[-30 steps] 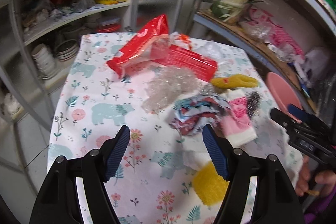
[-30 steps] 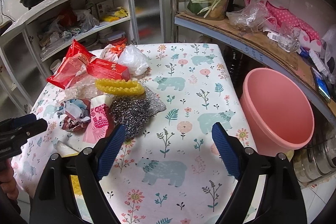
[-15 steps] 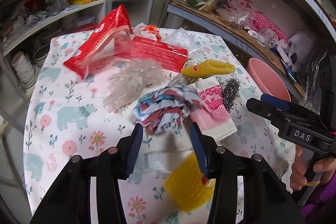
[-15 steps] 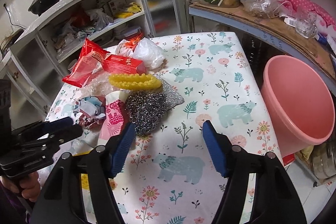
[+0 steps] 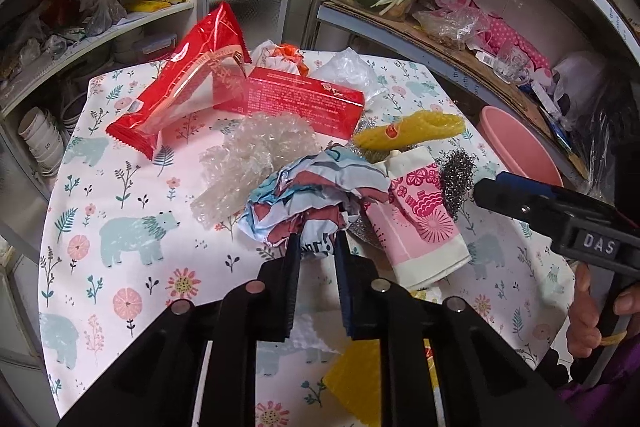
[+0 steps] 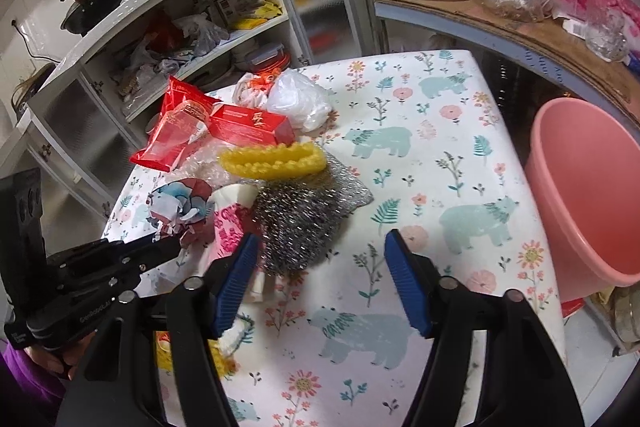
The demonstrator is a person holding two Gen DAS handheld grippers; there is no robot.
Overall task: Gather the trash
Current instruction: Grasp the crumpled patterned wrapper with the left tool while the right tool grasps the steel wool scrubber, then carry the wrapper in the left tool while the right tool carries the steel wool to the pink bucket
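Presently I note a floral tablecloth between cluttered shelves; pink bucket beside the table; my left gripper pinches the crumpled wrapper among a red packet and steel wool; right gripper gapes empty.

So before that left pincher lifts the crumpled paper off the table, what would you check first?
1. Left gripper closed on the crumpled wrapper: ok; it pinches the near edge.
2. Grip firm enough to lift: cannot tell.
3. Pink carton free of the wrapper: cannot tell; they touch.
4. Right gripper out of the way: ok; open, empty, over the steel wool.
5. Pink bucket ready to take trash: ok; upright beside the table, what shows inside is bare.
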